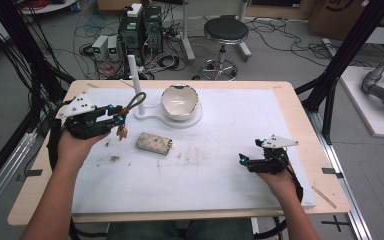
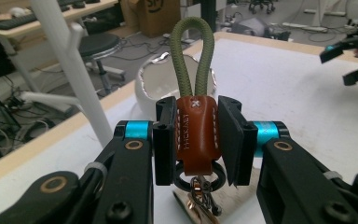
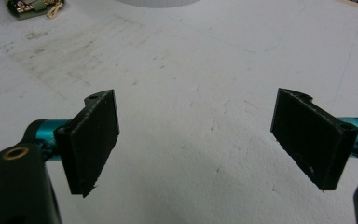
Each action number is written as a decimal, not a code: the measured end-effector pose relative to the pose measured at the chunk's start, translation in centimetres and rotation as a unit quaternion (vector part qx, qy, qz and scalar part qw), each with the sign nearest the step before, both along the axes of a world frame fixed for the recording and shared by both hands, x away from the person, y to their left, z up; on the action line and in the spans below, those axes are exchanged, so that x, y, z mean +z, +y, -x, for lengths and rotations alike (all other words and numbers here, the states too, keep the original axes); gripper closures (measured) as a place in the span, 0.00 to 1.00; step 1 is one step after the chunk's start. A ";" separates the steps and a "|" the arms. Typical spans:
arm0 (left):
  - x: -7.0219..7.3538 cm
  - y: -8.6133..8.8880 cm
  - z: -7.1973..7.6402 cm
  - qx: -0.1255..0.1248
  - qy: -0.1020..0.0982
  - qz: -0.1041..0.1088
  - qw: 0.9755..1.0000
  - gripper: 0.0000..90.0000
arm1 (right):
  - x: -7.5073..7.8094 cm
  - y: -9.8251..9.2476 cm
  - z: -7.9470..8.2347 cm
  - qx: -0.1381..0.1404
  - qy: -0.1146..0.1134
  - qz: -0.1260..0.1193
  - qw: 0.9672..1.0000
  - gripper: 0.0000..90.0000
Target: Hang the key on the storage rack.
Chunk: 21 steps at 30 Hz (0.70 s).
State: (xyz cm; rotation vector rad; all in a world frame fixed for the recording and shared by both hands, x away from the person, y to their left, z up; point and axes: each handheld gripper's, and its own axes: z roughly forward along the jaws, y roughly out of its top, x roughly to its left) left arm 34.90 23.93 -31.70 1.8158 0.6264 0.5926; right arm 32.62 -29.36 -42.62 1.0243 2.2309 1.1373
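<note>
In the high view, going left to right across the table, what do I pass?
Left gripper holding the keychain → beige pouch → white bowl → right gripper.

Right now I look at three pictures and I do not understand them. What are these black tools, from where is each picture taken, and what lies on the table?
A person sits at a table with a hand-held two-jaw gripper in each hand. The high view looks down from above. The other two come from cameras riding on each gripper. The left gripper is shut on the brown leather tab of a keychain with a green cord loop. The right gripper is open above the white mat. On the table stand a white peg stand and a white bowl; a small beige pouch lies nearby.
</note>
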 end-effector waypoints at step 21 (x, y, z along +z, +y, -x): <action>2.0 0.8 -3.7 0.082 0.003 -0.002 0.997 0.76 | -0.1 0.2 -0.2 0.007 0.003 0.001 1.000 0.17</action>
